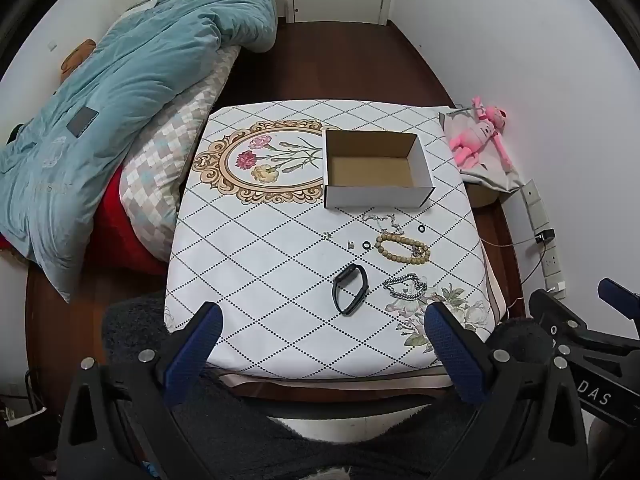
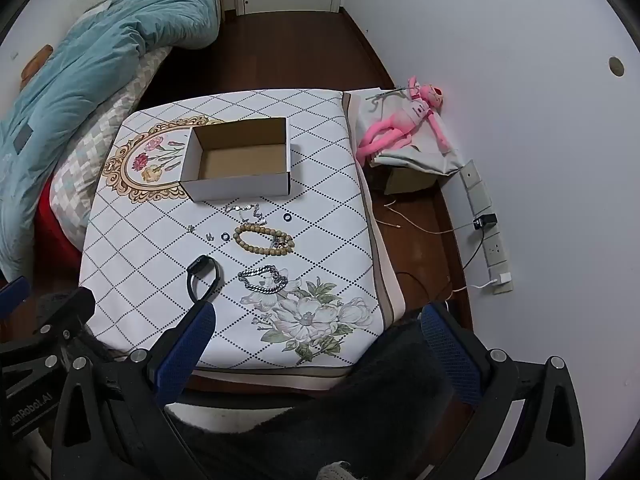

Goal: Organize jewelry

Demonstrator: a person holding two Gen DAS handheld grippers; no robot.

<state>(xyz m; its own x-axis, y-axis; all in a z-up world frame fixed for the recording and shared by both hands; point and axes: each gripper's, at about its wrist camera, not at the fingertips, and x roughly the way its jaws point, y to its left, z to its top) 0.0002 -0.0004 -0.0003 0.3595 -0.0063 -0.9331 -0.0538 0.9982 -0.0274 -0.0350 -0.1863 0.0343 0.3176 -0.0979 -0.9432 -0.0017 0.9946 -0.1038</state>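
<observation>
An empty white cardboard box (image 1: 376,168) (image 2: 240,160) stands open on the table (image 1: 256,280) (image 2: 132,248). In front of it lie a thin silver chain (image 1: 380,218) (image 2: 246,210), a wooden bead bracelet (image 1: 402,247) (image 2: 262,237), a silver link bracelet (image 1: 405,286) (image 2: 264,278), a black band watch (image 1: 351,289) (image 2: 203,278), two small black rings (image 1: 421,228) (image 1: 365,245) and tiny earrings (image 1: 327,235). My left gripper (image 1: 326,316) is open and empty above the table's near edge. My right gripper (image 2: 318,318) is open and empty, near the watch.
A bed with a teal quilt (image 1: 112,120) (image 2: 88,64) lies left of the table. A pink plush toy (image 1: 480,136) (image 2: 404,120) lies on a bag at the right. Power strips and cables (image 1: 548,240) (image 2: 488,232) run along the right wall.
</observation>
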